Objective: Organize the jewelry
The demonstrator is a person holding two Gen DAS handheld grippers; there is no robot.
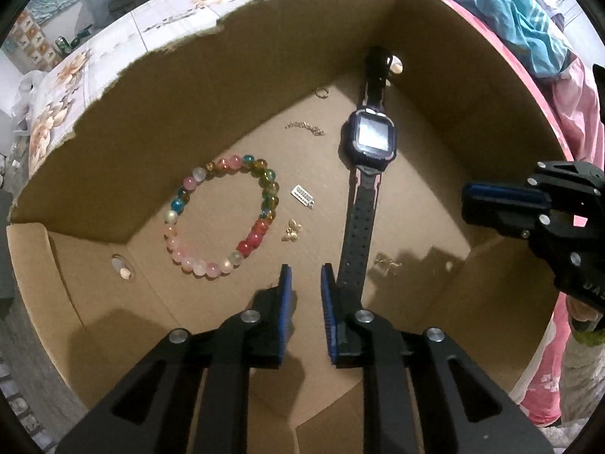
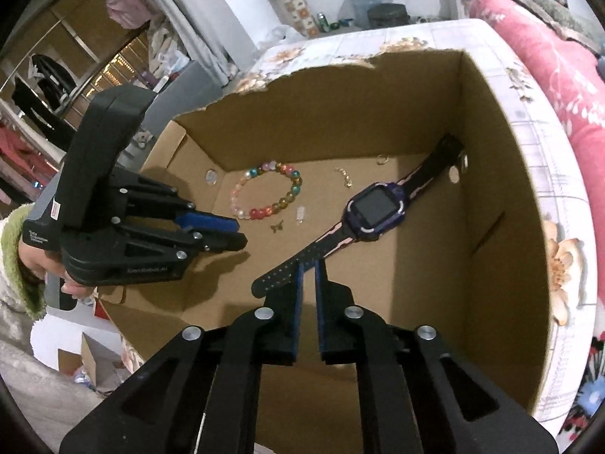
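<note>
From my left wrist camera I look down into an open cardboard box [image 1: 189, 87] whose far wall has a torn, ragged top edge. My left gripper [image 1: 305, 276] hangs above the near part of the floor with its jaws a narrow gap apart and nothing between them. The beaded bracelet [image 1: 223, 213] lies flat left of centre, apart from the left wall. Just right of it sit a small silver charm [image 1: 302, 193] and a gold butterfly charm [image 1: 291, 230], close together but not touching. A thin gold chain [image 1: 305, 128] and a small ring [image 1: 322, 92] lie farther back near the far wall. The smartwatch [image 1: 372, 138] runs near to far, right of centre, its far strap climbing the far corner; bare floor lies between it and the right wall. My right gripper [image 1: 469, 198] enters from the right edge; I cannot tell its opening here. From my right wrist camera, the right gripper [image 2: 309, 265] hovers over the near end of the watch strap, its jaws narrowly parted and empty. The left gripper [image 2: 227, 230] reaches in over the left rim, its fingers close together. Bare cardboard floor lies between the strap and the right wall. The box rests on a flowered surface [image 2: 548, 189].
</note>
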